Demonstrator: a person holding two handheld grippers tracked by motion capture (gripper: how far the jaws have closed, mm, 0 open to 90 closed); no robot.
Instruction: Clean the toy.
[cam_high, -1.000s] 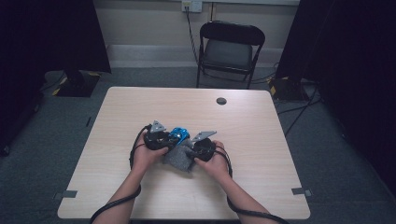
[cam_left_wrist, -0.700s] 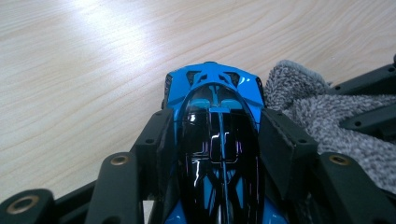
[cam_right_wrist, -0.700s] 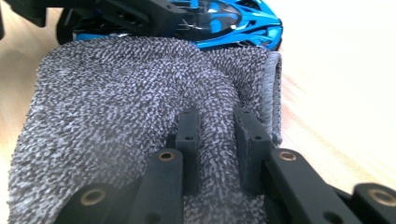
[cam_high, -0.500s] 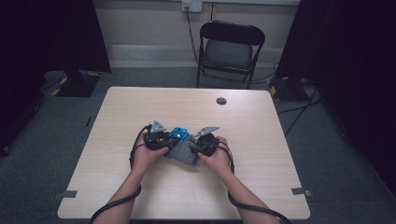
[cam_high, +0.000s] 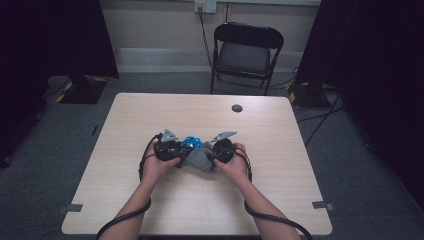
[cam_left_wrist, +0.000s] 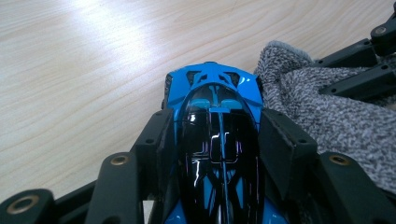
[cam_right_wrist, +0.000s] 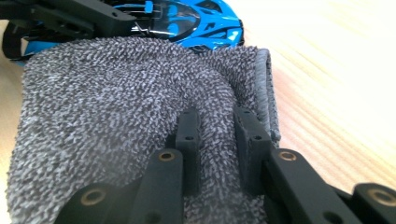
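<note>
A blue and black toy car (cam_left_wrist: 217, 93) sits between the jaws of my left gripper (cam_left_wrist: 217, 135), which is shut on the car's sides just above the table. In the high view the car (cam_high: 190, 143) lies between both hands, near the table's middle. My right gripper (cam_right_wrist: 217, 126) is shut on a pinched fold of a grey towelling cloth (cam_right_wrist: 107, 107). The cloth presses against the car's side (cam_right_wrist: 187, 21). In the high view the left gripper (cam_high: 172, 149) and right gripper (cam_high: 216, 150) face each other, with the cloth (cam_high: 199, 160) bunched below them.
The light wooden table (cam_high: 150, 115) has a black round grommet (cam_high: 237, 108) near its far edge. A black folding chair (cam_high: 245, 52) stands behind the table. Cables trail from both grippers off the near edge.
The right hand has shifted slightly with the cloth against the car. The left hand and the car have stayed put.
</note>
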